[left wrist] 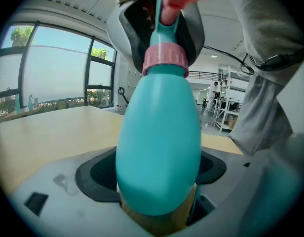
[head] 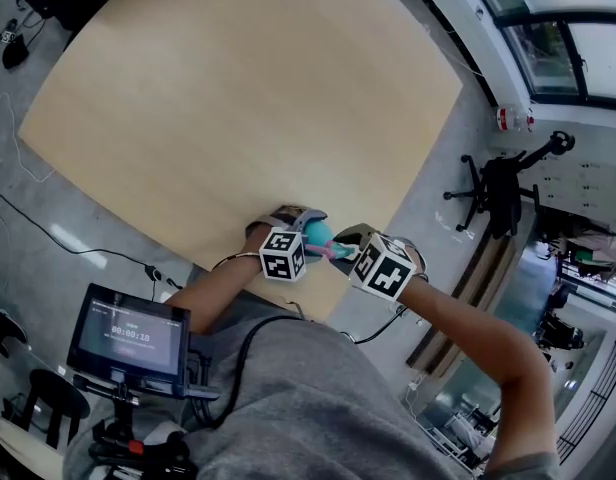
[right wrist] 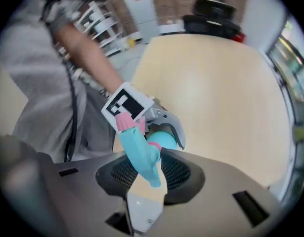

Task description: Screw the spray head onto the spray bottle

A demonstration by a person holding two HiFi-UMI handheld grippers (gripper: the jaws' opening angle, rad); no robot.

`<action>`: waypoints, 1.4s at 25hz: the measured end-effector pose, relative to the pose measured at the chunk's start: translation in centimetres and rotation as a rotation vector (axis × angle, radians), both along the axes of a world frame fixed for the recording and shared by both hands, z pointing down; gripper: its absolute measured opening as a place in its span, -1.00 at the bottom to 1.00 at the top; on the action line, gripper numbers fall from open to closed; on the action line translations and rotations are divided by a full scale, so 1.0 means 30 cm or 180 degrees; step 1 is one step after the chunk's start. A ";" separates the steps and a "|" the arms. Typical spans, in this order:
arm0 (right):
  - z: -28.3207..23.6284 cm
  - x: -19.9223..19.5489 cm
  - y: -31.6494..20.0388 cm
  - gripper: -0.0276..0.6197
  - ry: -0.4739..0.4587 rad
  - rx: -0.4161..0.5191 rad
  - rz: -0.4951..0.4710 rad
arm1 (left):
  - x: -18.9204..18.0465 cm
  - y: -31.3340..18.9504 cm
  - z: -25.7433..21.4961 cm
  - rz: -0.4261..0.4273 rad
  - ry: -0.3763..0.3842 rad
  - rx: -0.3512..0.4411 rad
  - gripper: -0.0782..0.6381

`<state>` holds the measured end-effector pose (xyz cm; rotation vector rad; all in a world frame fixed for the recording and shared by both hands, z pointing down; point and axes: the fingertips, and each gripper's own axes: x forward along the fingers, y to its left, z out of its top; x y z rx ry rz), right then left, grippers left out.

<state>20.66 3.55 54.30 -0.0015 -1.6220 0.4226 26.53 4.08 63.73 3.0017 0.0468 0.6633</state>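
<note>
A teal spray bottle (left wrist: 159, 147) stands up between the jaws of my left gripper (left wrist: 159, 201), which is shut on its lower body. A pink collar (left wrist: 165, 59) rings the bottle's neck. The teal spray head (right wrist: 140, 154), with its pink nozzle (right wrist: 124, 122), sits on top of the neck, and my right gripper (right wrist: 144, 177) points steeply down and is shut on it. In the head view both grippers, left (head: 306, 231) and right (head: 346, 245), meet over the near edge of the wooden table (head: 238, 98), with the bottle (head: 318, 234) between them.
A screen on a stand (head: 128, 334) is at the lower left, beside the person's body. A black office chair (head: 498, 194) stands on the floor right of the table. Cables run over the floor on the left. The person's left forearm (right wrist: 88, 53) reaches in from the upper left.
</note>
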 end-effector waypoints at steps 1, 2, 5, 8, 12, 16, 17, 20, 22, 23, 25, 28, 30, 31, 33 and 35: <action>0.004 0.000 -0.003 -0.52 0.0079 -0.0004 0.0539 | 0.000 0.001 0.001 -0.0030 0.0001 0.0005 0.35; 0.009 -0.002 -0.007 -0.52 0.0140 0.0012 0.1021 | -0.001 0.002 0.001 -0.0071 0.0004 0.0006 0.35; 0.021 -0.006 -0.025 -0.49 0.0124 0.0099 0.2292 | -0.007 -0.002 0.002 -0.0181 0.0001 0.0002 0.35; 0.019 0.006 -0.022 -0.48 0.0009 0.0152 0.2840 | -0.008 0.007 0.004 -0.0165 -0.0012 0.0012 0.35; 0.002 -0.001 -0.014 -0.44 -0.0080 0.0025 0.2738 | -0.006 0.018 0.002 -0.0151 0.0002 0.0003 0.35; -0.087 0.021 -0.046 -0.21 -0.0241 0.0218 0.2052 | -0.005 0.021 0.002 -0.0142 0.0004 0.0007 0.35; -0.118 0.026 -0.055 -0.20 -0.0288 0.0330 0.1745 | -0.005 0.022 0.003 -0.0136 0.0005 0.0005 0.35; -0.229 0.017 -0.078 -0.20 -0.0446 0.0999 0.0085 | -0.001 0.028 -0.002 -0.0063 0.0005 -0.0001 0.35; -0.285 -0.003 -0.051 -0.20 -0.0501 0.1564 -0.1681 | -0.002 0.039 -0.005 0.0080 0.0002 0.0001 0.35; -0.294 -0.010 -0.018 -0.21 -0.0515 0.1766 -0.2583 | -0.007 0.051 -0.004 0.0193 0.0001 0.0002 0.35; -0.270 0.002 0.060 -0.21 -0.0521 0.1871 -0.3915 | -0.025 0.081 0.000 0.0484 0.0005 0.0002 0.35; -0.209 -0.002 0.118 -0.21 -0.0631 0.1786 -0.4690 | -0.052 0.112 0.001 0.0869 0.0014 -0.0007 0.35; -0.168 -0.033 0.124 -0.21 -0.0677 0.1812 -0.4930 | -0.058 0.113 0.003 0.0942 0.0015 -0.0006 0.35; -0.144 -0.043 0.126 -0.21 -0.0641 0.1782 -0.5023 | -0.058 0.111 0.004 0.0939 0.0014 -0.0005 0.35; -0.098 -0.033 0.128 -0.21 -0.0455 0.1605 -0.5180 | -0.058 0.106 0.006 0.0918 0.0011 -0.0006 0.35; -0.069 -0.008 0.119 -0.21 -0.0266 0.1451 -0.5284 | -0.060 0.099 0.008 0.0890 0.0013 -0.0014 0.35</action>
